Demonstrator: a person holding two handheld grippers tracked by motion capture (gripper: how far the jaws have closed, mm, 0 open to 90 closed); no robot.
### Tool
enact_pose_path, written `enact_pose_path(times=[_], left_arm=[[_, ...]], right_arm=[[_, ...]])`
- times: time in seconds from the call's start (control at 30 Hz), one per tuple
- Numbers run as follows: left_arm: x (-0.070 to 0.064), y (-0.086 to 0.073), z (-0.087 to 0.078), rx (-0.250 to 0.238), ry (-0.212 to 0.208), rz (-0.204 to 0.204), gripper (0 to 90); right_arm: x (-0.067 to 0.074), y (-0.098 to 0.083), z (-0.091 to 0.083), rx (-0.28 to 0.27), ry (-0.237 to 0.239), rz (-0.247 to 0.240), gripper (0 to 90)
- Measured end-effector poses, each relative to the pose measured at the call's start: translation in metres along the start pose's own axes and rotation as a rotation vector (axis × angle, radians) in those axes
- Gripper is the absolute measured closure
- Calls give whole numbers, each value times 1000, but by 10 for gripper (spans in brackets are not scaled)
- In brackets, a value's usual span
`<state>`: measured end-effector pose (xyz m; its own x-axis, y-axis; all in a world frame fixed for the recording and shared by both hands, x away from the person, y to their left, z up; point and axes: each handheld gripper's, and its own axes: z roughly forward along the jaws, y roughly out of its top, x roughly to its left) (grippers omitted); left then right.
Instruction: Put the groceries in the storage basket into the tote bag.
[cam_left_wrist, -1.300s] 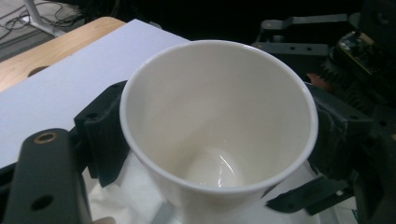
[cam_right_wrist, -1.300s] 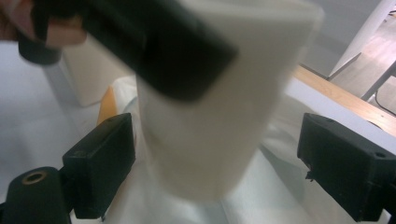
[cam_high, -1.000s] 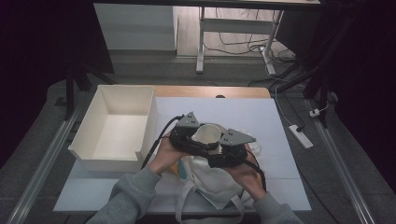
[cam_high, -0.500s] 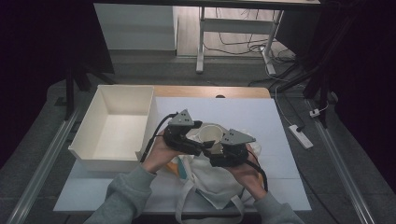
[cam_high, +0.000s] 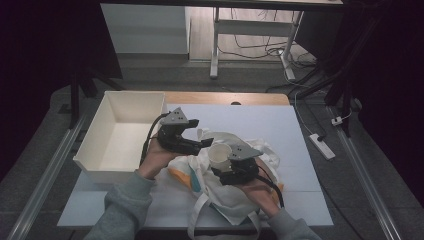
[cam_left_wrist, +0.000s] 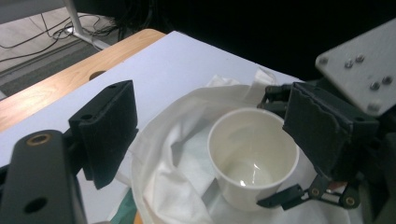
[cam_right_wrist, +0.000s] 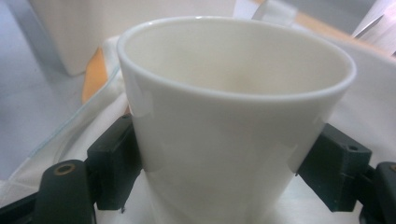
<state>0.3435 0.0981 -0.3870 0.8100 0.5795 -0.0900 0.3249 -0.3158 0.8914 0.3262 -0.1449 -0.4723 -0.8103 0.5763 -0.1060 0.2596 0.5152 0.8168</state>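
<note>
A white paper cup (cam_high: 220, 151) stands upright and empty over the mouth of a white cloth bag (cam_high: 225, 197) on the table. My right gripper (cam_high: 223, 167) is shut on the cup's sides; in the right gripper view the cup (cam_right_wrist: 233, 116) sits between both pads (cam_right_wrist: 112, 163). My left gripper (cam_high: 202, 142) is open just left of the cup. In the left gripper view its jaws stand wide apart, with the cup (cam_left_wrist: 252, 158) and the bag's rim (cam_left_wrist: 159, 154) between and beyond them. The bag shows an orange patch (cam_right_wrist: 93, 74).
An open white box (cam_high: 107, 170) stands at the table's left, close behind the left hand. The white table top (cam_high: 280, 130) has bare room to the right and back, with a wooden strip (cam_high: 225, 97) along its far edge. A power strip (cam_high: 320, 146) lies on the floor to the right.
The left gripper has drawn back to the left, away from the cup. The right gripper, still holding the cup, has shifted slightly toward the person.
</note>
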Motion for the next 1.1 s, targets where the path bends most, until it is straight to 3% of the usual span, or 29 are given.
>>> enact_pose_path(times=[0.3, 0.47, 0.6, 0.7, 0.83, 1.0, 1.1], left_arm=[[0, -1, 3, 19, -6, 6, 181], [2, -2, 3, 22, -4, 0, 182], [2, -2, 3, 23, -2, -1, 184], [2, -2, 2, 25, -2, 1, 185], [3, -3, 1, 25, 2, -3, 185], [5, -4, -1, 23, 6, -6, 187], [5, -5, -1, 26, 6, -5, 188]], right_arm=[[0, -8, 14, 50, -20, -26, 214], [-9, -10, 14, 59, -48, -9, 214], [-19, -15, 14, 70, -91, -22, 214], [-26, -19, 14, 66, -83, 11, 214], [-29, -21, 13, 79, -88, -4, 214], [-36, -27, 6, 91, -84, 25, 214], [-35, -30, 2, 103, -93, 15, 213]])
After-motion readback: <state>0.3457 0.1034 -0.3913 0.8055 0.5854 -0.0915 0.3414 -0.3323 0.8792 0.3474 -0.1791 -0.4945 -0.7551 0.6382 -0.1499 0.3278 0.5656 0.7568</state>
